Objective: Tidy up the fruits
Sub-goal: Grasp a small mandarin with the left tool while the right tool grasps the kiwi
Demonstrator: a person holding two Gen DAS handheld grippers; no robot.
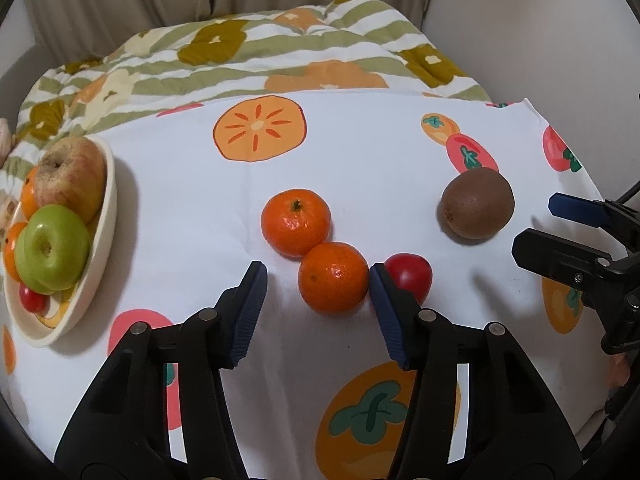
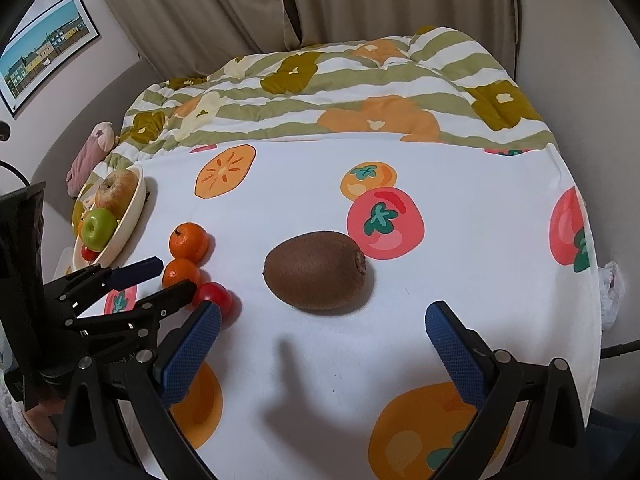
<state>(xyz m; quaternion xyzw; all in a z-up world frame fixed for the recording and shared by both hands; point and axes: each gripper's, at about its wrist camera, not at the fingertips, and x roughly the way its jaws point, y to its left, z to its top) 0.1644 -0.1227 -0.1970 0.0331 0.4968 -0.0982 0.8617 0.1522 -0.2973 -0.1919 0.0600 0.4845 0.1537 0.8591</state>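
Note:
Two mandarins lie on the fruit-print cloth: a near one [image 1: 333,277] and a far one [image 1: 296,228], touching each other. My left gripper [image 1: 318,280] is open, its fingers on either side of the near mandarin, the right pad touching it. A small red fruit [image 1: 412,274] sits just right of that pad. A brown kiwi [image 2: 316,270] lies ahead of my right gripper [image 2: 322,320], which is open and empty. A cream bowl [image 1: 108,216] at the left holds a red-yellow apple [image 1: 70,176], a green apple [image 1: 54,250], mandarins and a small red fruit.
A striped flower quilt [image 2: 340,92] covers the bed behind the cloth. A pink soft toy [image 2: 90,152] lies beyond the bowl. Curtains hang at the back. The cloth's right edge [image 2: 588,280] drops off near the kiwi.

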